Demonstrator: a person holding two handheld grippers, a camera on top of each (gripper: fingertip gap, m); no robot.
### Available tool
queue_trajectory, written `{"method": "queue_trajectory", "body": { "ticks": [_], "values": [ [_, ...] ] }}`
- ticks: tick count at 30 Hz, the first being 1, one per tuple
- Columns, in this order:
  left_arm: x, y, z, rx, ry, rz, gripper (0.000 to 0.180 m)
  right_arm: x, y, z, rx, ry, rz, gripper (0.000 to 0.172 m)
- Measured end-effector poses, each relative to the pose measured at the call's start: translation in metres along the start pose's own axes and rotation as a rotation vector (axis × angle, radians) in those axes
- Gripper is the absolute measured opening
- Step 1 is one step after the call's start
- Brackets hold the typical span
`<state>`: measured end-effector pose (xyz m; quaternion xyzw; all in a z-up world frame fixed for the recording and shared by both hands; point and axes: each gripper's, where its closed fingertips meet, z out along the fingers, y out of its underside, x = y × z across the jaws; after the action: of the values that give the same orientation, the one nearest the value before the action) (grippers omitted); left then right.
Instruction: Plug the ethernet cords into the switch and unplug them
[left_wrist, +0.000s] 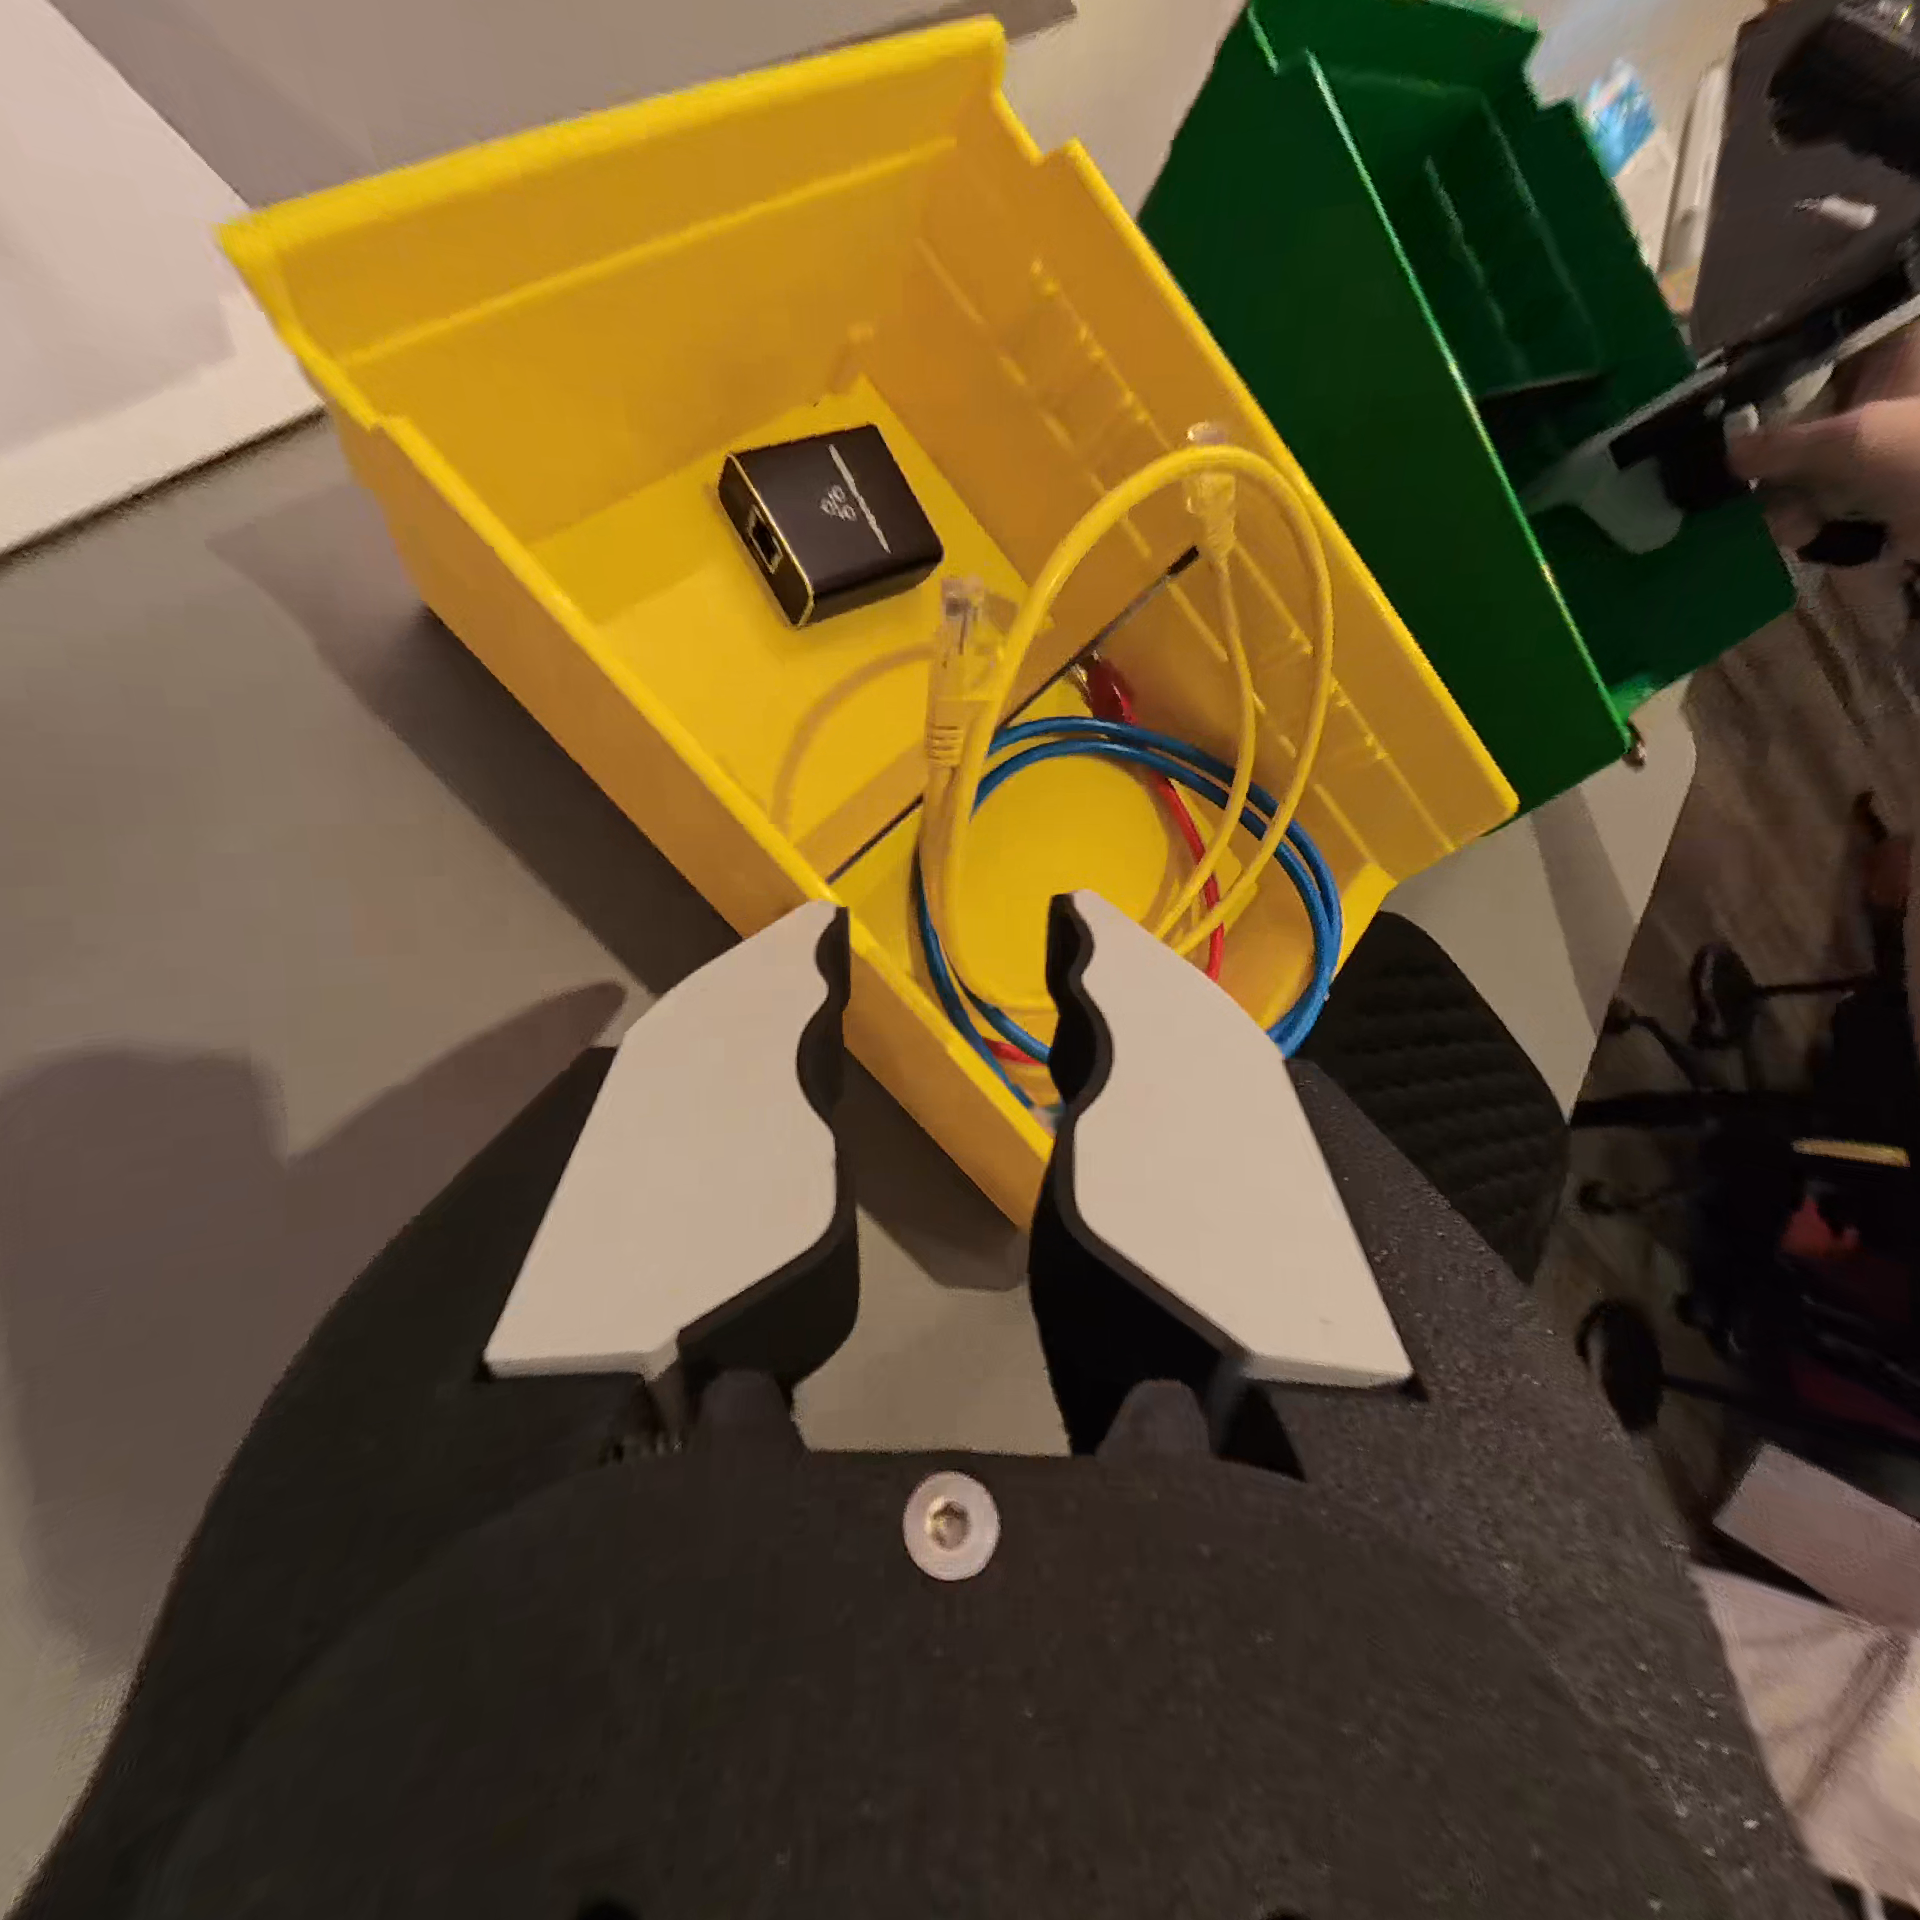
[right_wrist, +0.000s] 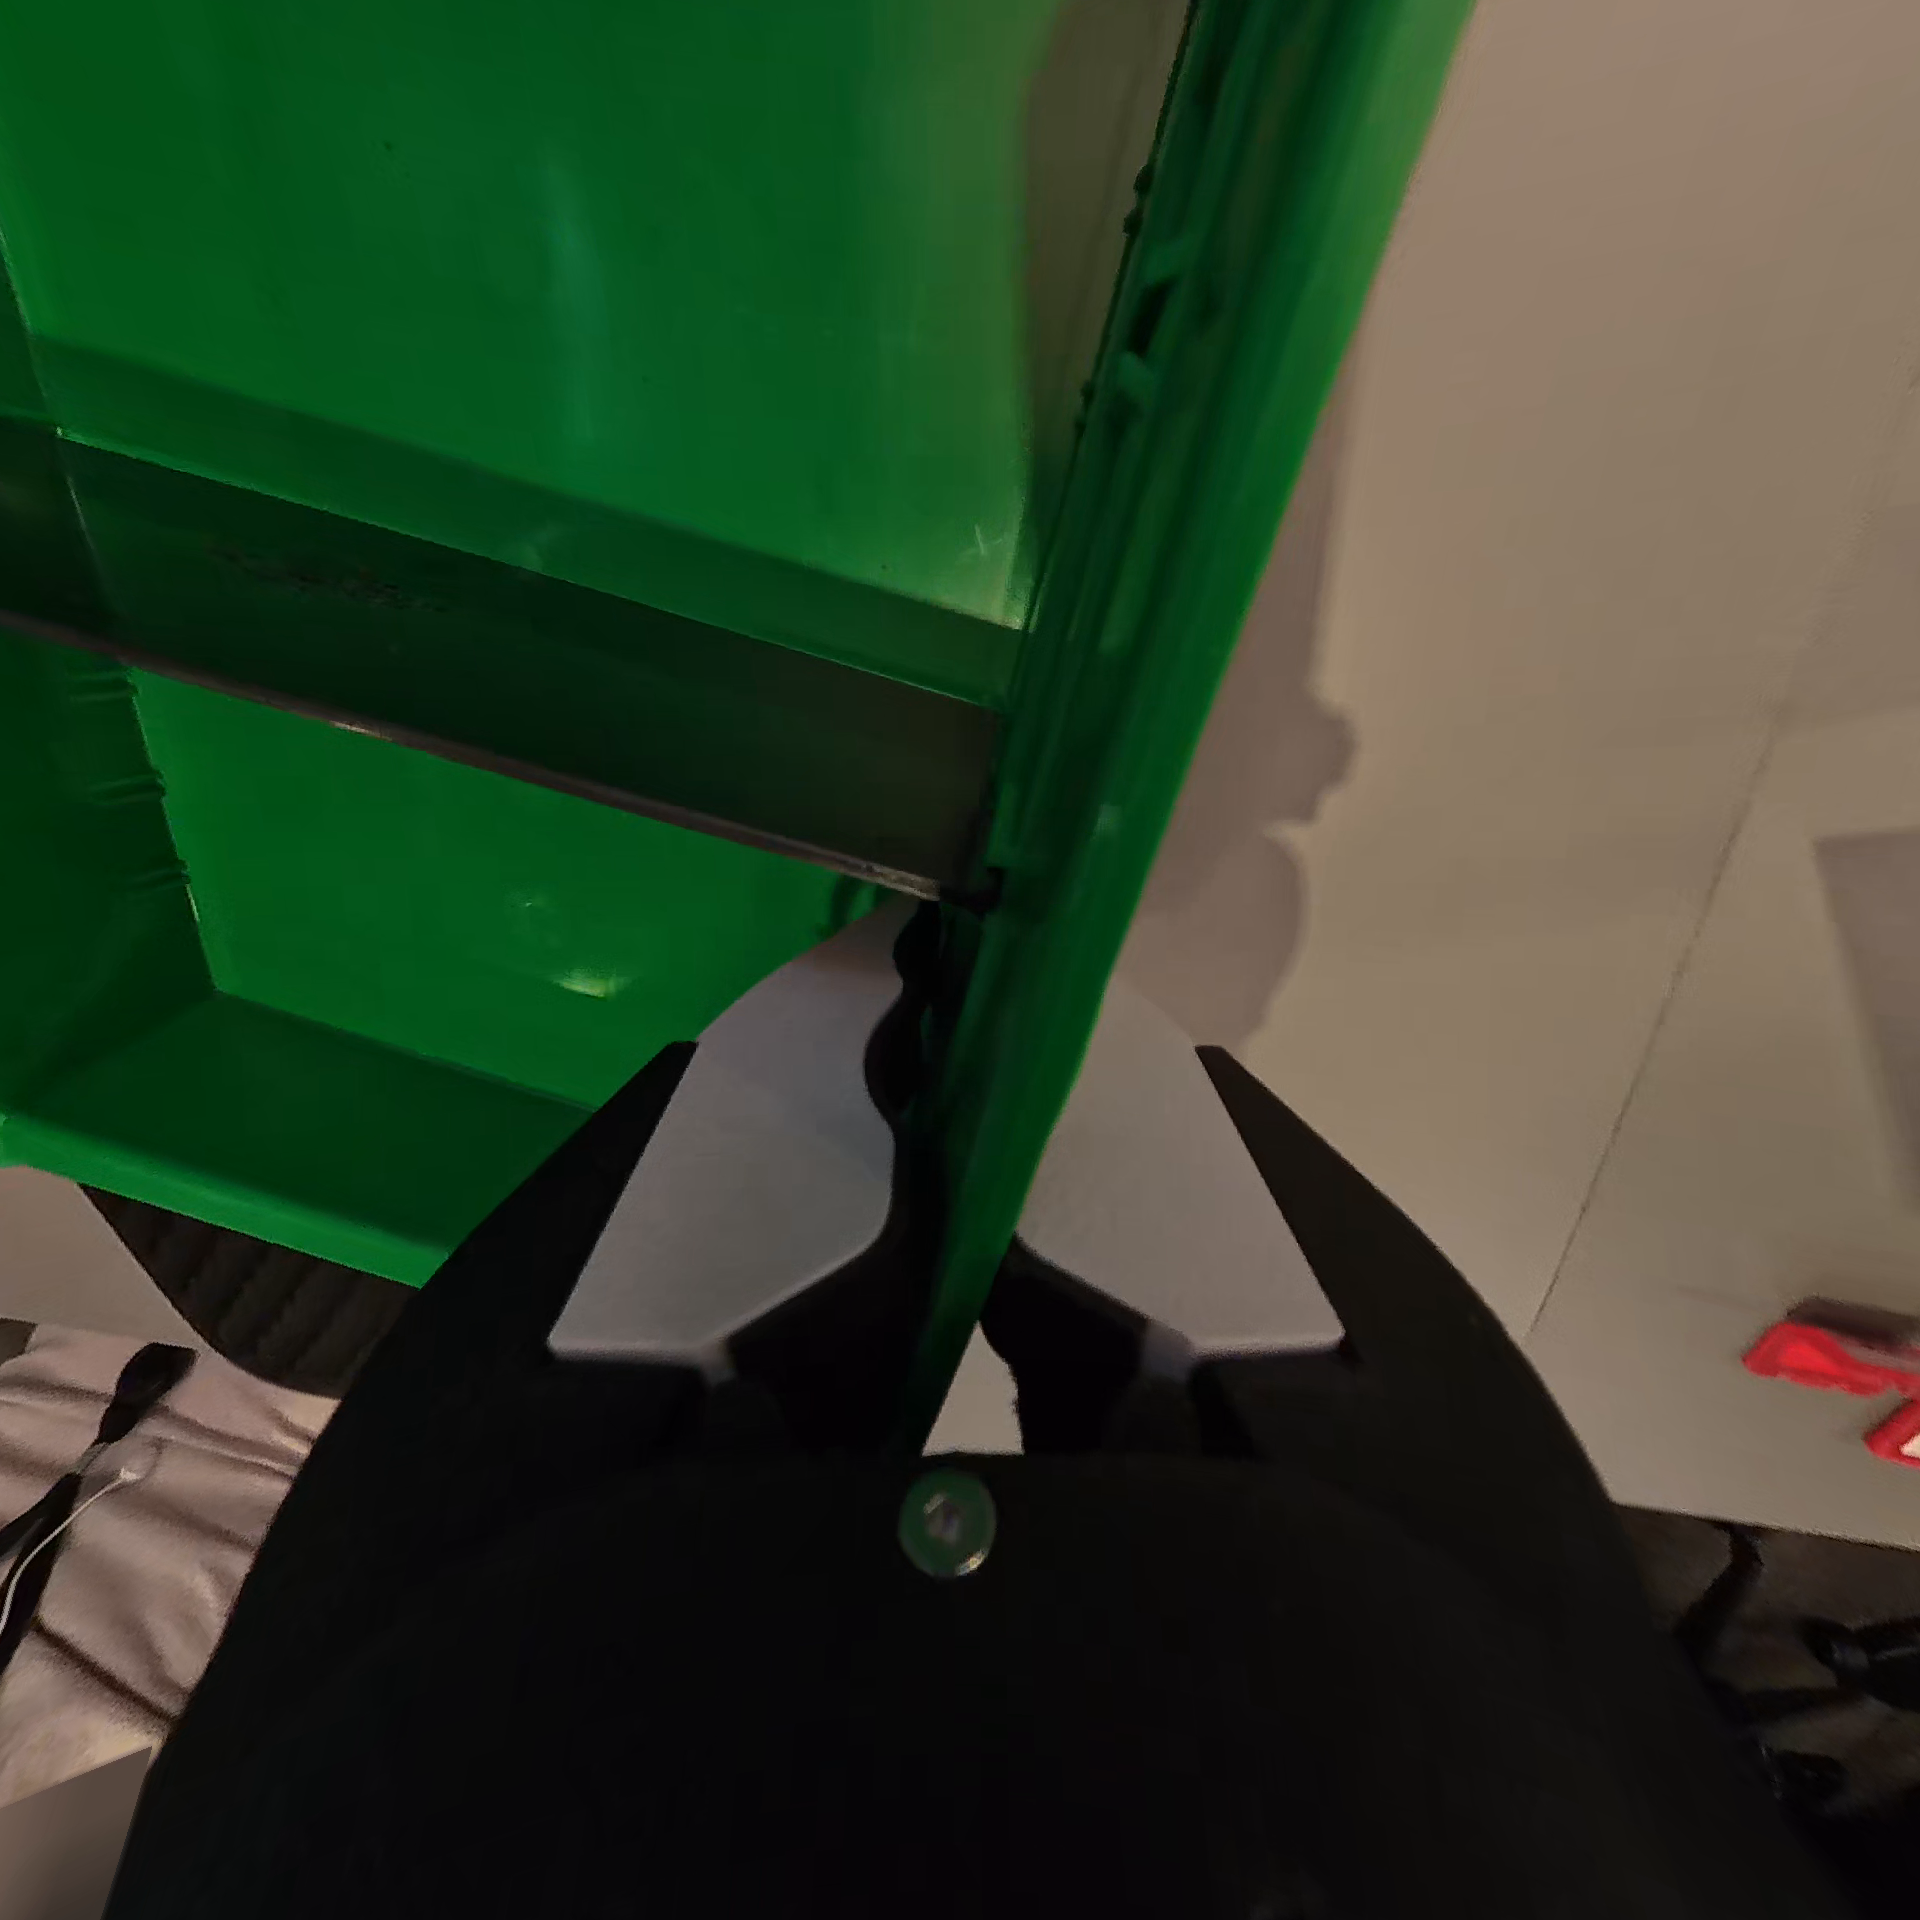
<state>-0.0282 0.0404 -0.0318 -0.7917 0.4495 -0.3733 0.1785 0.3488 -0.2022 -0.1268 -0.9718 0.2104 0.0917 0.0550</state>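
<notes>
Green bin wall (right_wrist: 1049, 727) sits pinched in the right gripper (right_wrist: 940, 997), seemingly; left gripper (left_wrist: 948, 925) half-open astride the yellow bin's rim (left_wrist: 883, 977).

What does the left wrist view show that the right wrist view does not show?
Only the left wrist view shows the yellow bin, the small black switch inside it, and the yellow cord, blue cord and red cord. The left gripper straddles the yellow bin's near wall with a gap at the pads.

Only the right wrist view shows the right gripper's fingers clamped on the green bin's side wall, and a red object on the table.

Both show the green bin and the pale table.
</notes>
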Motion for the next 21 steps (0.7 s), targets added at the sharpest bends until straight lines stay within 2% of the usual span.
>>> {"method": "queue_trajectory", "body": {
  "ticks": [2,4,11,17,19,21],
  "values": [
    [0.003,0.007,0.007,-0.092,-0.007,-0.029,0.037,-0.002,-0.003,0.005,0.000,-0.007,-0.013,0.006],
    [-0.004,0.012,0.010,-0.187,-0.084,-0.038,0.034,-0.001,-0.006,0.008,-0.003,0.005,-0.020,0.006],
    [-0.022,0.042,0.011,-0.546,-0.291,-0.094,0.045,-0.008,-0.011,0.019,-0.001,0.019,-0.011,0.007],
    [-0.026,0.055,0.025,-0.692,-0.339,-0.062,0.039,-0.020,-0.008,0.020,0.018,0.035,0.024,0.006],
    [-0.018,0.054,0.032,-0.674,-0.311,-0.068,0.024,-0.024,-0.007,0.020,0.034,0.054,0.041,0.006],
    [-0.023,0.052,0.032,-0.658,-0.328,-0.052,0.024,-0.031,-0.004,0.021,0.043,0.056,0.052,0.006]
  ]
}}
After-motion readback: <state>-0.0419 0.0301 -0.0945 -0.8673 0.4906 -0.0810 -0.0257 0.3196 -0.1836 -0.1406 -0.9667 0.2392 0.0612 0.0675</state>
